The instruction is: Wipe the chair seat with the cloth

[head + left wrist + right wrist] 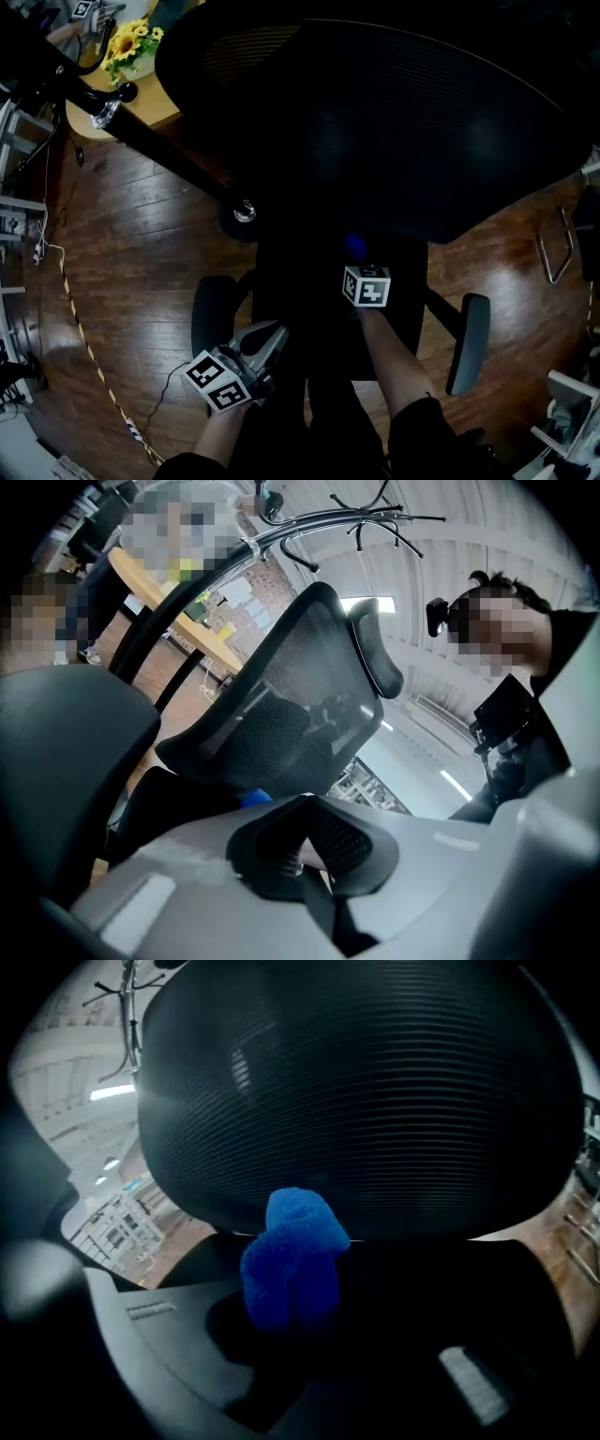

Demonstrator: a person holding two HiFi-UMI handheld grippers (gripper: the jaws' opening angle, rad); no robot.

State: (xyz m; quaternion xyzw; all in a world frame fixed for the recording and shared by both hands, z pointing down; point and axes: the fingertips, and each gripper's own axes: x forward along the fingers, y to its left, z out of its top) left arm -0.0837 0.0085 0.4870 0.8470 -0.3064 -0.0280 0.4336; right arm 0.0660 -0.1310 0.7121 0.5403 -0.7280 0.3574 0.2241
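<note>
Currently clamped between the jaws of the right gripper (291,1307): a bunched, fluffy blue cloth (292,1255), held over the rear of the black padded chair seat (286,281), just in front of the black ribbed mesh backrest (375,122); contact between cloth and seat not discernible. Left gripper (272,339): jaws drawn together with nothing gripped, positioned at the seat's front left corner, near the black left armrest (214,314), above the brown wooden plank floor (141,244). Printed on each gripper's cube (366,286): black-and-white square marker patterns.
</note>
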